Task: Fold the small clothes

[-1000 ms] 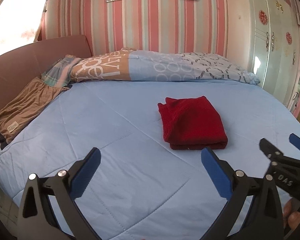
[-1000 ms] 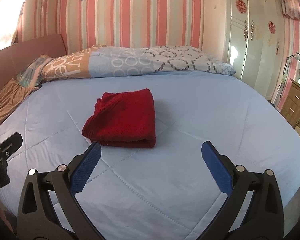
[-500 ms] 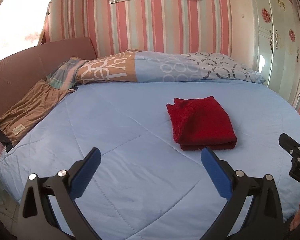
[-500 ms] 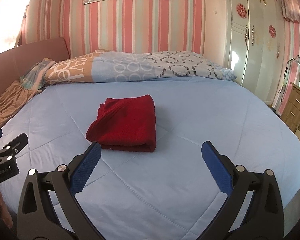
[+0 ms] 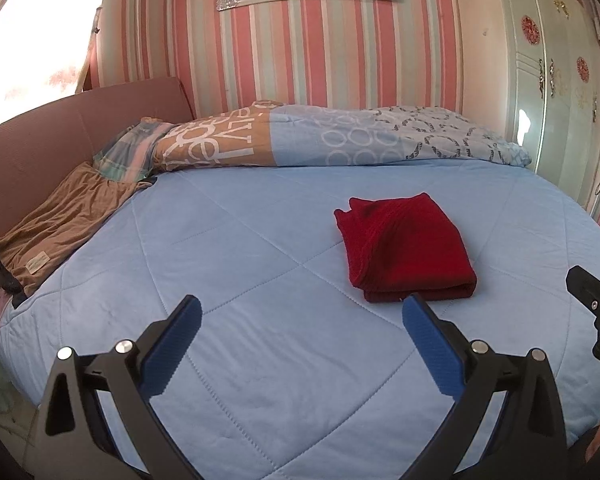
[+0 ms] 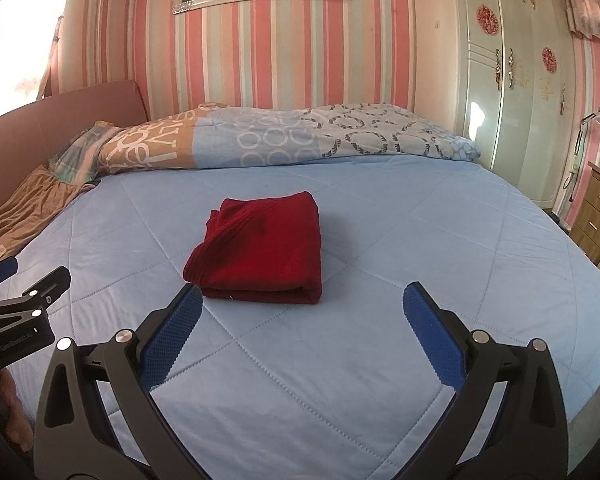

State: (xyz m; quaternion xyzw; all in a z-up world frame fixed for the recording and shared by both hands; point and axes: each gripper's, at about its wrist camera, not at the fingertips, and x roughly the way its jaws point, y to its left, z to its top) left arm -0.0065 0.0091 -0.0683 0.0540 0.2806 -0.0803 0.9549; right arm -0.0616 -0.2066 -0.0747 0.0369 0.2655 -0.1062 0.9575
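A dark red garment (image 5: 408,248) (image 6: 260,252) lies folded into a neat rectangle on the light blue quilt (image 5: 260,320) (image 6: 420,240), near its middle. My left gripper (image 5: 300,316) hovers open above the quilt, short of the garment and to its left, nothing between its blue pads. Open too, my right gripper (image 6: 302,304) is held just in front of the garment's near edge. Each gripper shows at the edge of the other's view: the right gripper (image 5: 596,308) and the left gripper (image 6: 20,312).
A patterned duvet (image 5: 340,140) is bundled along the far side of the bed. Brown clothing (image 5: 52,232) lies at the left by the headboard (image 5: 60,132). A white wardrobe (image 6: 512,100) and a wooden drawer unit (image 6: 596,216) stand at the right.
Both grippers have drawn back and up from the folded red garment, which now sits farther off in both views. The garment itself has not moved.
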